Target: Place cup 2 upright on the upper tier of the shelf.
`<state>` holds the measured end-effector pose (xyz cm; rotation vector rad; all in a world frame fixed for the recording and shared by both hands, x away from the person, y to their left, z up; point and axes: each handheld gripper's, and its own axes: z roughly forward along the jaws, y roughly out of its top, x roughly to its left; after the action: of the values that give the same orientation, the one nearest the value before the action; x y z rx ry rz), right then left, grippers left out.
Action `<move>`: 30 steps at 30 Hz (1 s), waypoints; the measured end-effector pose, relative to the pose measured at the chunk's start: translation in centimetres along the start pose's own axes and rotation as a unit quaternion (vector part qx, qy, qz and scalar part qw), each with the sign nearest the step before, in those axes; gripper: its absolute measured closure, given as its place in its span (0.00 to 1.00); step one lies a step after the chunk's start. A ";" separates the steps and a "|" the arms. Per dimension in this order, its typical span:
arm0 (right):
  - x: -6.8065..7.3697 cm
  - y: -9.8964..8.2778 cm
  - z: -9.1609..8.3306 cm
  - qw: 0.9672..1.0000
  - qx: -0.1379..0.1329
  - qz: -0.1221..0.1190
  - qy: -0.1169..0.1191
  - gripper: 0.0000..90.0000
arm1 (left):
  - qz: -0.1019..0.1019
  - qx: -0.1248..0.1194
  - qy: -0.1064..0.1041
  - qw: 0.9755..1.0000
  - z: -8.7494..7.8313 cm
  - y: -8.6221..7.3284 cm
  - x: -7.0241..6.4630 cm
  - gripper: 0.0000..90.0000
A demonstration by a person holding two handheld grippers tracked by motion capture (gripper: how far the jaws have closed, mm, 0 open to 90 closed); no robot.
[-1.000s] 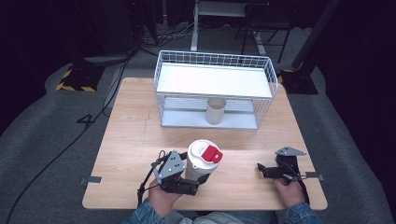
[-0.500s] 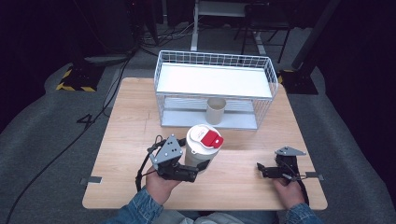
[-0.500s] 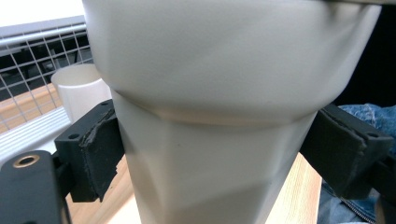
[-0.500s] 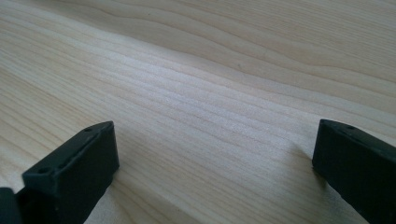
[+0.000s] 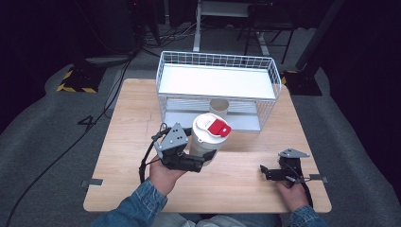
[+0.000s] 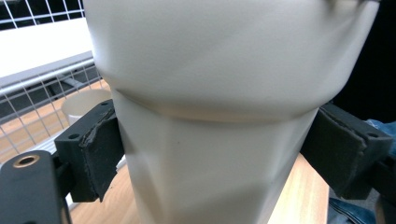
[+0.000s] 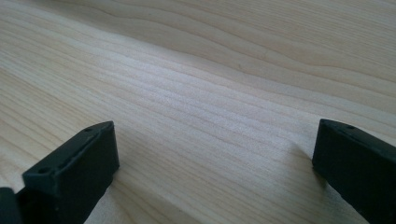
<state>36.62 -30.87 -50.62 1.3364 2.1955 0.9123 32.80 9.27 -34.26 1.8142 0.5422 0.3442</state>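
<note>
The wooden table (image 5: 142,123) is being lit evenly from above, while the floor and surroundings are being left in deep darkness. The white shelf of the wire basket (image 5: 217,80) is being rendered bright, close to washed out. Short, soft shadows are being cast beside the right gripper (image 7: 210,172) jaws on the wood grain, which is being kept sharp. In the left gripper view the white tumbler (image 6: 224,116) is being rendered soft and blurred, with grey shading across it.
</note>
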 end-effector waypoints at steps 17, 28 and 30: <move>0.2 0.0 0.0 1.000 -0.001 0.005 -0.006 0.01 | 0.003 -0.023 0.008 1.000 0.8 3.2 1.6 0.15; 0.4 0.1 0.1 1.000 -0.001 0.007 -0.009 0.01 | 0.009 -0.034 0.019 0.999 0.8 5.0 3.5 0.15; 0.4 0.1 0.1 1.000 -0.001 0.007 -0.009 0.01 | 0.010 -0.036 0.018 0.999 0.7 5.3 3.8 0.15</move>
<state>36.56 -30.46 -50.62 1.3567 2.1733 0.9031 37.39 9.42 -29.59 1.7477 0.5307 0.4061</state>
